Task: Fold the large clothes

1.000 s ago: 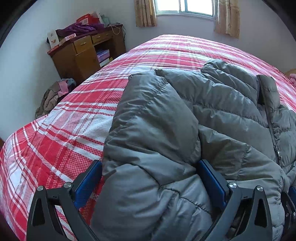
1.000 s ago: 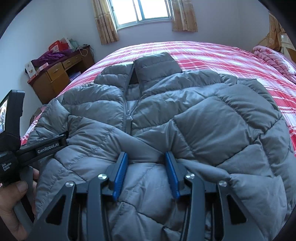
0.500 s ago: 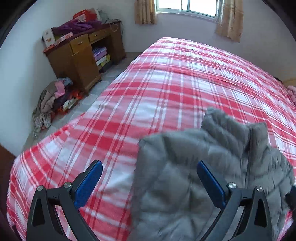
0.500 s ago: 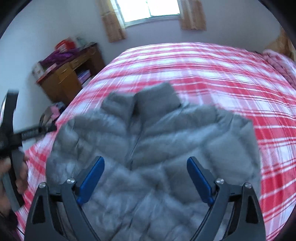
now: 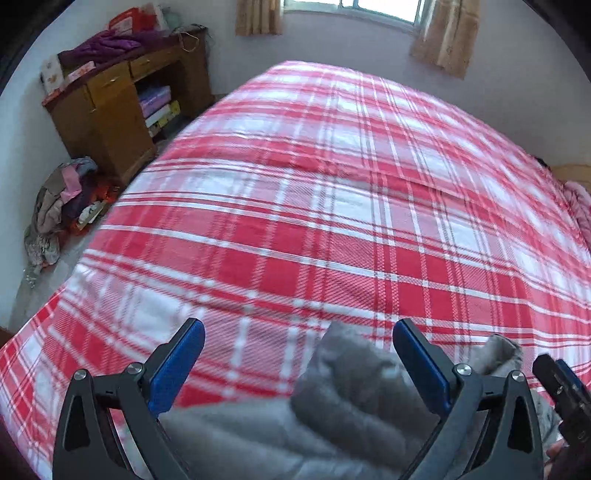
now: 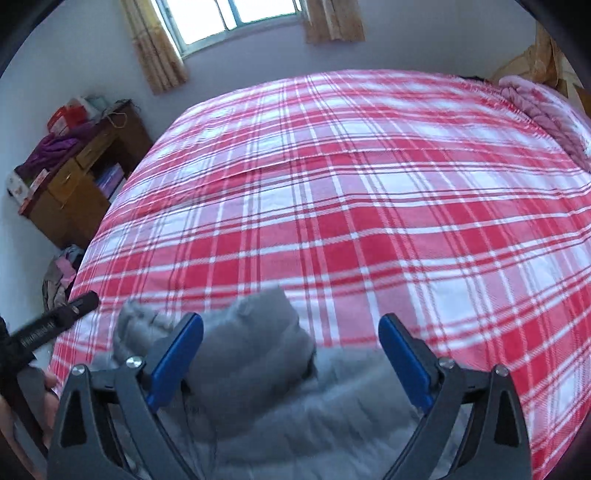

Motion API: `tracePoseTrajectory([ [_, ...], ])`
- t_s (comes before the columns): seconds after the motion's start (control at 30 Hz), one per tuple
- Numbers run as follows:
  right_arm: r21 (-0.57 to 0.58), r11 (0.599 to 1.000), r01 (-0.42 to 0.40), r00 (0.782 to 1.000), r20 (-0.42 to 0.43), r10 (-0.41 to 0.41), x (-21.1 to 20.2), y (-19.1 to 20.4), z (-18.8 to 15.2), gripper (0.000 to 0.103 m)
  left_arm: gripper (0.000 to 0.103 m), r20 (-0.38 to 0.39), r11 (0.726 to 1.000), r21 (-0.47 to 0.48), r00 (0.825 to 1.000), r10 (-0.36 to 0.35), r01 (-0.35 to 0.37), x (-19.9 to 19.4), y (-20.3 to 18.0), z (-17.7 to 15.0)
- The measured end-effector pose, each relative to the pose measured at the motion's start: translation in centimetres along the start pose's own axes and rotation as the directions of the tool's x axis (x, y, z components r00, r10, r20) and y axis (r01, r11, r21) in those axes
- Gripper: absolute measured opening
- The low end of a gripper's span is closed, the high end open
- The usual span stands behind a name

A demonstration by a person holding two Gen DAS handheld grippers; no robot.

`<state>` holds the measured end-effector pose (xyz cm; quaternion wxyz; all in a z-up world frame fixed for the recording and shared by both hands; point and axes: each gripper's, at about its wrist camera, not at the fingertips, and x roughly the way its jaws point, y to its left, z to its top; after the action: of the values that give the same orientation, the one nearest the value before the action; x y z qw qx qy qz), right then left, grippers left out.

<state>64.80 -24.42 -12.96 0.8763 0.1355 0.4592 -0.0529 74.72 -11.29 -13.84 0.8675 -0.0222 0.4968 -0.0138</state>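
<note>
A grey puffer jacket [image 5: 343, 402] lies on the red plaid bed [image 5: 332, 221], at the near edge below both cameras. Only its collar and upper part show, in the right wrist view too [image 6: 258, 354]. My left gripper [image 5: 298, 343] is open and empty above the jacket. My right gripper [image 6: 291, 334] is also open and empty above it. The right gripper's body shows at the left wrist view's right edge [image 5: 565, 391]. The left gripper's handle shows at the right wrist view's left edge [image 6: 48, 325].
A wooden desk [image 5: 110, 107] with purple cloth and boxes on top stands left of the bed by the wall. A pile of clothes [image 5: 59, 206] lies on the floor beside it. A pink blanket [image 6: 546, 118] lies at the bed's far right. A curtained window [image 6: 236, 18] is behind.
Both grippers let go of the jacket, opened wide and pulled back and up. The jacket now fills only the bottom of each view, and most of the bed shows.
</note>
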Motion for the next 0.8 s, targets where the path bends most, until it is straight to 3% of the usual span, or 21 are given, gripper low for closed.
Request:
tracePoseTrajectory([
  [0.1, 0.011, 1.000, -0.010, 0.999, -0.036, 0.011, 2.0, 0.6, 0.7, 0.099, 0.102, -0.031, 1.000, 0.023, 1.000, -0.006, 0.007, 2.4, -0.9, -0.5],
  [0.2, -0.035, 0.999, 0.031, 0.998, -0.056, -0.033, 3.9, 1.2, 0.8, 0.099, 0.102, -0.033, 0.998, 0.050, 0.999, -0.039, 0.040, 3.1, -1.3, -1.3],
  [0.23, -0.056, 0.998, 0.039, 0.997, -0.063, -0.042, 4.3, 1.4, 0.6, 0.098, 0.095, -0.022, 0.997, 0.063, 0.999, -0.049, 0.050, 2.9, -1.3, -1.6],
  [0.27, -0.073, 0.997, 0.033, 0.997, -0.072, -0.039, 4.5, 1.3, 0.4, 0.098, 0.073, -0.017, 0.994, 0.077, 0.997, -0.081, 0.082, 2.5, -1.4, -1.9],
  [0.3, -0.088, 0.996, 0.021, 0.996, -0.079, -0.028, 4.6, 1.3, 0.2, 0.090, 0.058, -0.028, 0.989, 0.092, 0.993, -0.115, 0.117, 2.4, -1.4, -2.1],
  [0.33, -0.104, 0.995, 0.000, 0.996, -0.089, -0.009, 4.6, 1.2, 0.0, 0.071, 0.029, -0.059, 0.980, 0.114, 0.986, -0.156, 0.162, 2.2, -1.5, -2.4],
  [0.37, -0.123, 0.992, -0.020, 0.994, -0.111, 0.006, 4.4, 1.1, -0.3, 0.059, 0.017, -0.066, 0.976, 0.125, 0.984, -0.168, 0.175, 1.8, -1.5, -2.7],
  [0.4, -0.141, 0.990, -0.025, 0.992, -0.129, 0.007, 4.3, 1.1, -0.6, 0.034, 0.015, -0.034, 0.974, 0.149, 0.986, -0.166, 0.169, 0.7, -1.5, -3.1],
  [0.43, -0.167, 0.986, -0.020, 0.992, -0.129, -0.002, 3.7, 1.1, -0.9, 0.019, 0.012, -0.008, 0.971, 0.171, 0.986, -0.168, 0.167, -0.3, -1.4, -3.4],
  [0.63, -0.264, 0.965, 0.005, 0.999, -0.035, -0.015, -2.1, 0.6, -2.9, 0.008, 0.007, 0.120, 0.954, 0.233, 0.968, -0.221, 0.189, -6.9, 0.8, -6.1],
  [0.8, -0.304, 0.952, 0.028, 0.999, 0.033, -0.018, -5.4, -0.3, -5.2, 0.007, 0.006, 0.173, 0.944, 0.258, 0.951, -0.256, 0.207, -9.3, 2.6, -10.7],
])
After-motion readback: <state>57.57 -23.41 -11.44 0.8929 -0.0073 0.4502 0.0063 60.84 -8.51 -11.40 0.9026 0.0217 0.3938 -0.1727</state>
